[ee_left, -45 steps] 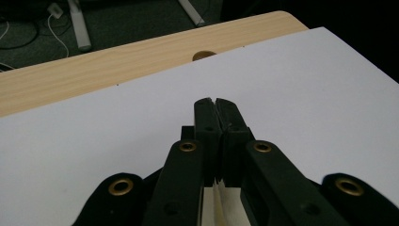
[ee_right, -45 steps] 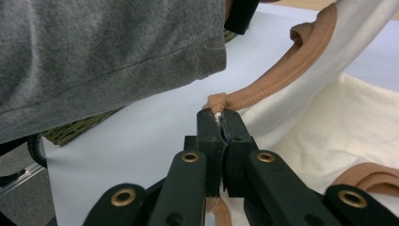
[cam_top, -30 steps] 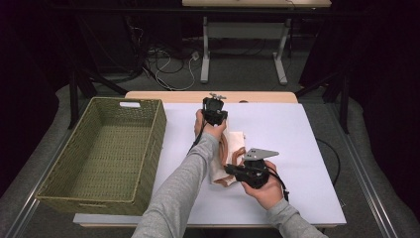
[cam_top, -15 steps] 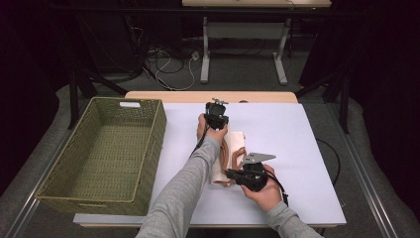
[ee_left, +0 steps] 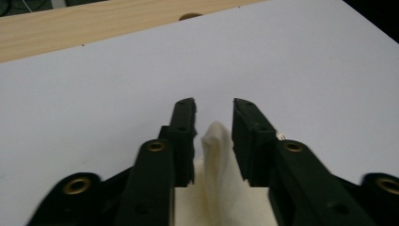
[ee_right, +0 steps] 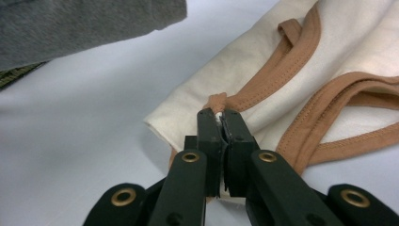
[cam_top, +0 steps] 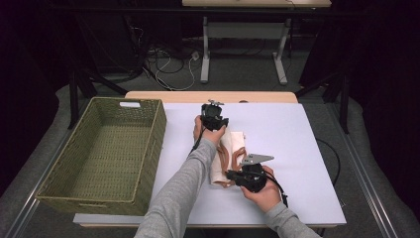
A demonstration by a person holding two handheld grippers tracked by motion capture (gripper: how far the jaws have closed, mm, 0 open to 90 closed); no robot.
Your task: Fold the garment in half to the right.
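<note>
A: Where's the cloth lying?

B: The cream garment (cam_top: 229, 154) with tan trim runs long from the right gripper (ee_right: 220, 115) away to the left gripper (ee_left: 214, 104). The right one, nearest, is clenched on a bunched tan hem just ahead of it

A: And the far one?

B: Its jaws have just been opening; a soft peak of cream fabric stands between them, untouched. The wicker basket (cam_top: 74, 184) sits well off to its left

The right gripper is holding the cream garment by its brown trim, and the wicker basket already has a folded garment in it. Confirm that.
Not quite: the wicker basket holds nothing, as the high view shows. The right gripper does pinch the cream garment at its brown trim.
</note>
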